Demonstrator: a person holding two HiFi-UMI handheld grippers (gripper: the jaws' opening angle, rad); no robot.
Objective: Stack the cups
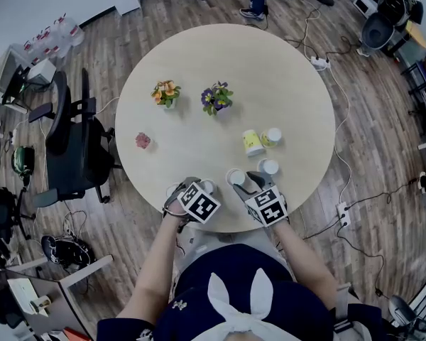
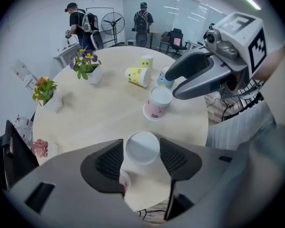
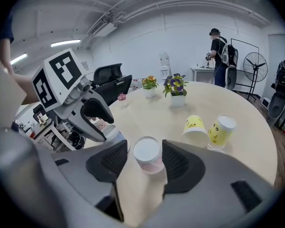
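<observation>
L gripper (image 2: 141, 144) open round white cup (image 2: 142, 149), R gripper (image 3: 145, 146) open round pink cup (image 3: 147, 155), no squeeze; prob. light, crushable – pinch mid-wall, gently

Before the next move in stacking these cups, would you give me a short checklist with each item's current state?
1. Upturned cup stands between the left gripper's jaws: ok.
2. Left pads pressing on it: not ok, slim gaps show on either side.
3. Pink cup stands between the right gripper's jaws: ok.
4. Right pads pressing on it: not ok, a gap shows.
5. Both cups bottom-up on the table, ready to nest: ok.
6. Third cup under the left jaw is clear of it: cannot tell, mostly hidden.
</observation>
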